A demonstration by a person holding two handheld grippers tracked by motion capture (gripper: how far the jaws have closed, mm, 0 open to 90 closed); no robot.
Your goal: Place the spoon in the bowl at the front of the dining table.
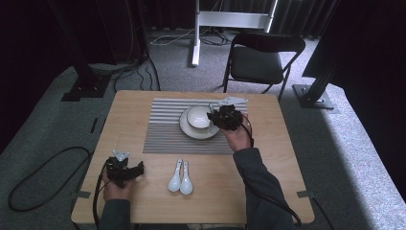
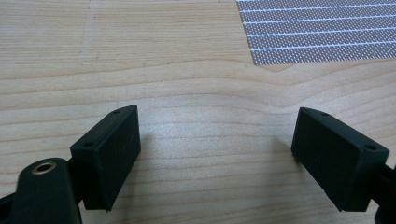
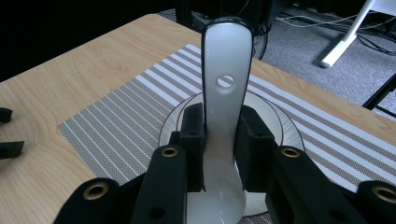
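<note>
Right gripper (image 3: 223, 154) clamps a white spoon (image 3: 226, 79) above the plate (image 3: 285, 128). Left gripper (image 2: 217, 154) spread wide over bare table (image 2: 187, 84).

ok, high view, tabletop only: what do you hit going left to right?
Black left gripper resting on the light wooden table → two white ceramic spoons lying side by side → white bowl on a white plate on the grey striped placemat → black right gripper.

On the table (image 1: 143, 103) lay a placemat (image 1: 165, 127) toward the far side, bearing a plate (image 1: 187, 129) with a bowl (image 1: 197, 116) in it. Two spoons (image 1: 180, 177) lay side by side nearer the person.
</note>
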